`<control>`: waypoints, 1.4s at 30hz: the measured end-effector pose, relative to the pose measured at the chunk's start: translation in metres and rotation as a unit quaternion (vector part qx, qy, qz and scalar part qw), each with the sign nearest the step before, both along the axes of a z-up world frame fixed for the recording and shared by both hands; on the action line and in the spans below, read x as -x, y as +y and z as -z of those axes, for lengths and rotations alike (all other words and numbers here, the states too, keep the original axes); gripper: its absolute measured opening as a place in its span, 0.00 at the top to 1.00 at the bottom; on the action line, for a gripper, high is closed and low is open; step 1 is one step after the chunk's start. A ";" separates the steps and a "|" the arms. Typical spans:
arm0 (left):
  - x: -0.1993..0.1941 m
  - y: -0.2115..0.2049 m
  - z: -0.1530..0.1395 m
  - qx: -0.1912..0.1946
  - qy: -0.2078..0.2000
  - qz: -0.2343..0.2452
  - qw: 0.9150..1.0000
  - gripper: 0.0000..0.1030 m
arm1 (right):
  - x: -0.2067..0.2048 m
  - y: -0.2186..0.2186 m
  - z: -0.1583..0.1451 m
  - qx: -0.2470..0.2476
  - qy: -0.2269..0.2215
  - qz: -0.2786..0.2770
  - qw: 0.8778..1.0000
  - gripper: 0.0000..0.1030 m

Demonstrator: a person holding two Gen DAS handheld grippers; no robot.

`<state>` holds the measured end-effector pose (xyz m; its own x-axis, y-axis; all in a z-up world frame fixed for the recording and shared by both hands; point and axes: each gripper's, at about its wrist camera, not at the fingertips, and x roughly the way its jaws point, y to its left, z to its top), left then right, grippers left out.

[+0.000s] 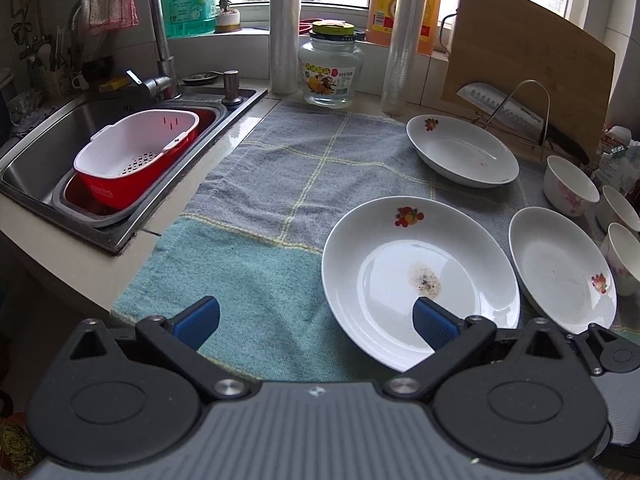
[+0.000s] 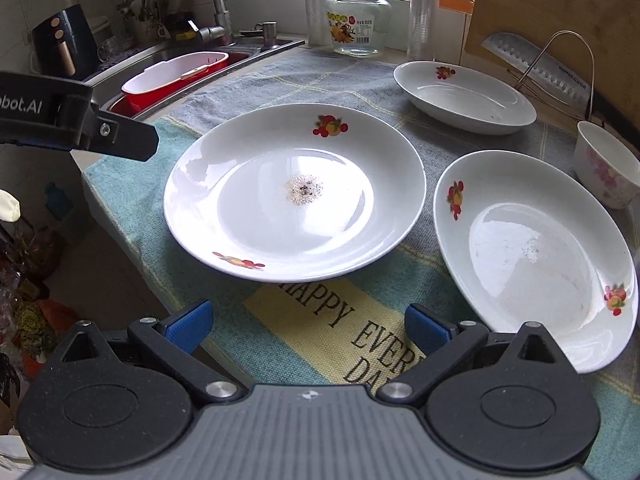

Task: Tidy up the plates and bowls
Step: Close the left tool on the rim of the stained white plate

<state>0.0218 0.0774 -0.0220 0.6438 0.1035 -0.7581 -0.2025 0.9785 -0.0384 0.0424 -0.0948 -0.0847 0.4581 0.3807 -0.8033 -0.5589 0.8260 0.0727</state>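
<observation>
- I'm over the checked towel (image 1: 280, 184) on the counter, sink (image 1: 48, 140) off to the left with a red-and-white colander basket (image 1: 132, 160) in it.
- Biggest piece first: the large round plate (image 2: 294, 192), near centre of the towel, white with fruit decals on the rim and a speckled residue spot in the middle.
- I judge it glazed ceramic: stiff, slick, breakable, fairly heavy. Best taken at the near rim, one finger above and one below.
- Right of it, just beside but apart, the oval dish (image 2: 532, 256), same fruit print, a faint smear inside.
- Far right, a second oval dish (image 2: 464, 96), in front of the cleaver and cutting board (image 1: 532, 56).
- Smaller still: floral bowls (image 1: 570, 186) along the right edge, three in the left view; deep walls give an easy rim pinch.
- My left gripper (image 1: 316, 322) is spread wide, holding nothing, its right finger over the large plate's near rim.
- My right gripper (image 2: 308, 326) is likewise spread and empty, above the towel's lettering.
</observation>
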 end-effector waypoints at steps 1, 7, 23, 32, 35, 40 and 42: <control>-0.004 0.002 0.001 0.000 0.002 0.005 1.000 0.01 | 0.000 0.003 0.002 0.003 -0.004 0.003 1.000 0.00; -0.026 0.013 0.009 0.012 0.007 0.050 0.999 0.01 | -0.001 0.018 0.007 0.013 -0.028 0.007 0.999 0.00; -0.090 0.008 0.035 0.018 0.057 0.230 0.971 0.01 | 0.007 0.018 0.014 0.000 -0.073 -0.006 0.997 0.00; -0.126 0.005 0.056 0.052 0.114 0.312 0.942 0.01 | 0.010 0.018 0.014 -0.001 -0.078 0.005 0.997 0.00; -0.131 0.006 0.060 0.059 0.121 0.322 0.937 0.01 | 0.011 0.017 0.014 -0.001 -0.079 0.006 0.997 0.00; -0.136 0.003 0.061 0.053 0.131 0.338 0.931 0.01 | 0.010 0.018 0.015 -0.002 -0.080 0.010 0.997 0.00; -0.138 0.005 0.061 0.058 0.133 0.345 0.927 0.01 | 0.010 0.019 0.015 -0.002 -0.080 0.011 0.997 0.00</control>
